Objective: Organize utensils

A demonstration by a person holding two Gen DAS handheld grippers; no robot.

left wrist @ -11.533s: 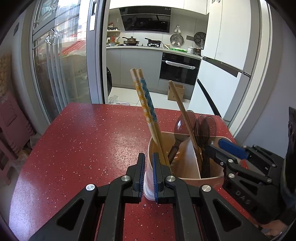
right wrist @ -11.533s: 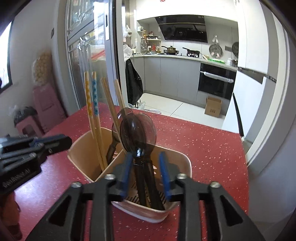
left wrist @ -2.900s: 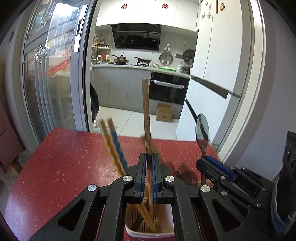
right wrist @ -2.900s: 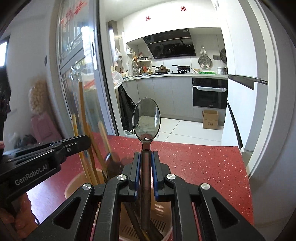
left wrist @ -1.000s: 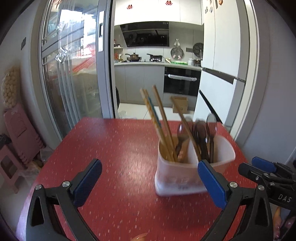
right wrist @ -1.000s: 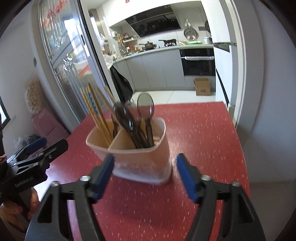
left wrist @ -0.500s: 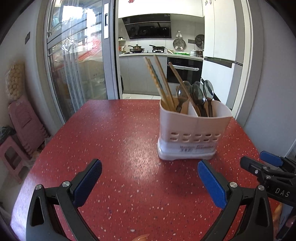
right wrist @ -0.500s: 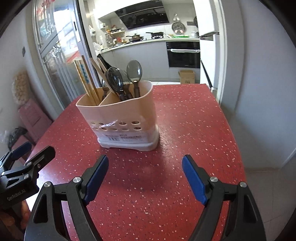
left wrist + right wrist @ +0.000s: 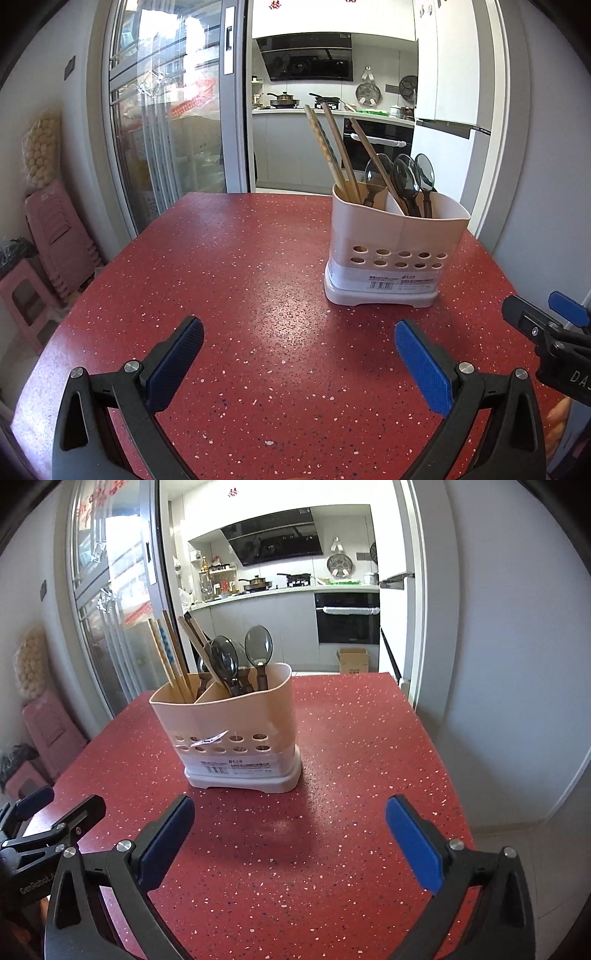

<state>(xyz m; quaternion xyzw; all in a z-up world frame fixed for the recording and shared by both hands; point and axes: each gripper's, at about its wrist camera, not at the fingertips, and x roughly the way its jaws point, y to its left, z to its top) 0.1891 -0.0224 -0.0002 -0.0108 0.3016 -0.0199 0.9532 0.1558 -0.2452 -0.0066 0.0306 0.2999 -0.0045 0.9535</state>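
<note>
A white two-compartment utensil holder (image 9: 395, 254) (image 9: 229, 734) stands upright on the red speckled table (image 9: 229, 280) (image 9: 351, 746). Several chopsticks (image 9: 328, 155) (image 9: 166, 653) lean in its left compartment. Several dark spoons (image 9: 406, 177) (image 9: 236, 657) stand in the right one. My left gripper (image 9: 299, 350) is open and empty, low over the table, well short of the holder. My right gripper (image 9: 290, 827) is open and empty, also short of the holder. Each gripper shows at the edge of the other's view.
The table's right edge (image 9: 450, 760) drops to the floor by a grey wall. Pink stools (image 9: 48, 236) stand at the left below the table. A glass sliding door (image 9: 170, 122) and a kitchen lie beyond the far edge.
Both grippers let go of their utensils and opened wide, then drew back and lowered from above the holder. In the last half second they backed off slightly more.
</note>
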